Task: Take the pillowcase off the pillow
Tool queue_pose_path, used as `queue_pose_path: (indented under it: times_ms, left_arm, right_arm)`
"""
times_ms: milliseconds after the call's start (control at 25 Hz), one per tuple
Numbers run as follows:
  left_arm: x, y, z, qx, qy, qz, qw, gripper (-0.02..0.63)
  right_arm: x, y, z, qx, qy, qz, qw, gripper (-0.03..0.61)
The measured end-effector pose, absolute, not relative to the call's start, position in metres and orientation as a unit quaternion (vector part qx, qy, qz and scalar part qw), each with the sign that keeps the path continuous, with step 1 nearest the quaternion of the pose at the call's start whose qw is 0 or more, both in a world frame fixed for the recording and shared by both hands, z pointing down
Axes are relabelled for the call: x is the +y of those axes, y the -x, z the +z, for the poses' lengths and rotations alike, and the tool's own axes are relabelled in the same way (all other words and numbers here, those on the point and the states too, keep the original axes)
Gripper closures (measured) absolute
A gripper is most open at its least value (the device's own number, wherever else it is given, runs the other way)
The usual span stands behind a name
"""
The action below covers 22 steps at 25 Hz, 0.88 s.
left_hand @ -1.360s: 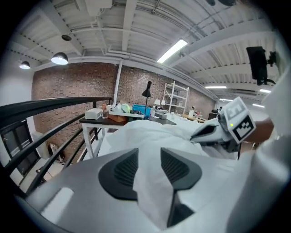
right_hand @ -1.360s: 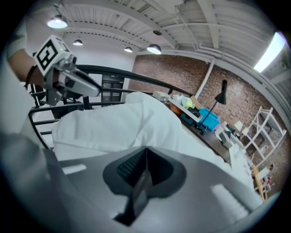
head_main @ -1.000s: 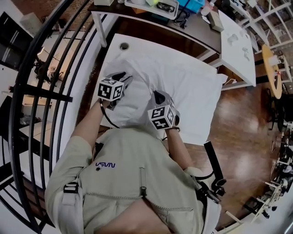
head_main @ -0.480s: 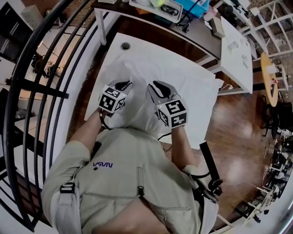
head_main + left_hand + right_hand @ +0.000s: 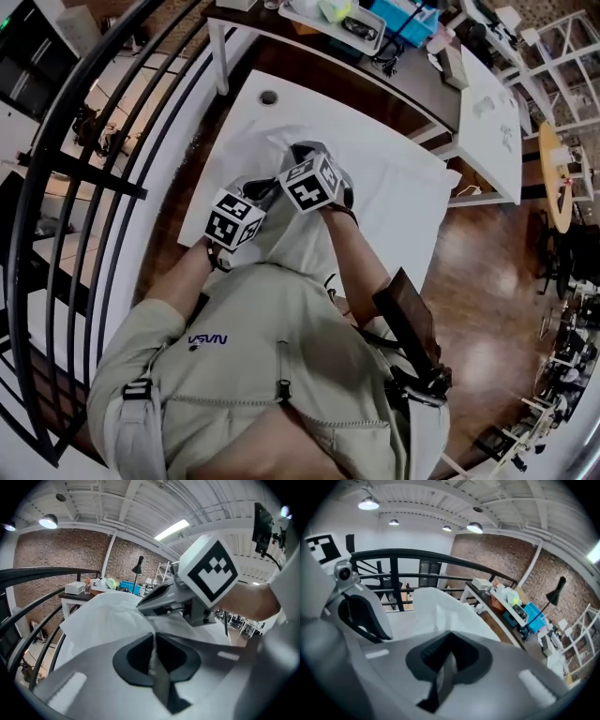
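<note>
White table [image 5: 309, 105] beside a black railing [image 5: 112, 159], brick wall [image 5: 51, 557] behind, cluttered desk [image 5: 412, 75] past the far edge. The pillow [image 5: 403, 206] lies on that table. The near end of its white pillowcase [image 5: 284, 232] is bunched and pulled up btwn your two grippers. Your L gripper [image 5: 153, 641]: jaws have just been closing and sit pinched together on a thin fold of the pillowcase. Your R gripper [image 5: 449, 644]: jaws pressed together too, w/ a strip of the same cloth caught btwn the pads. The two grippers are just beside each other, R a bit farther from you, over the table's railing side.
</note>
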<state>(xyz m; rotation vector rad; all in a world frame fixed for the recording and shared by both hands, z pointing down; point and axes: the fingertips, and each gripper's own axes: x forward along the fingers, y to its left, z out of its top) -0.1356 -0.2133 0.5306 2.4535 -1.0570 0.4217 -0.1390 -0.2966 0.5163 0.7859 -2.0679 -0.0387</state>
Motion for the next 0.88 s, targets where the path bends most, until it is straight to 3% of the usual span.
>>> queue_pose_path:
  times_ms: [360,680,880]
  left_arm:
    - [-0.173,0.132,0.495,-0.352,-0.914,0.117,0.167,0.589]
    - [-0.156,0.128,0.489,-0.326,-0.924,0.108,0.167,0.589]
    - [-0.159,0.136,0.492,-0.337,-0.919,0.100,0.177,0.589]
  right_arm:
    - [-0.352,0.077,0.473,-0.794,-0.441,-0.038,0.417,0.575]
    - [-0.345,-0.013,0.512,-0.729,-0.512,0.023,0.454,0.574]
    - [-0.335,-0.029,0.527,-0.727,-0.513,0.055,0.453,0.574]
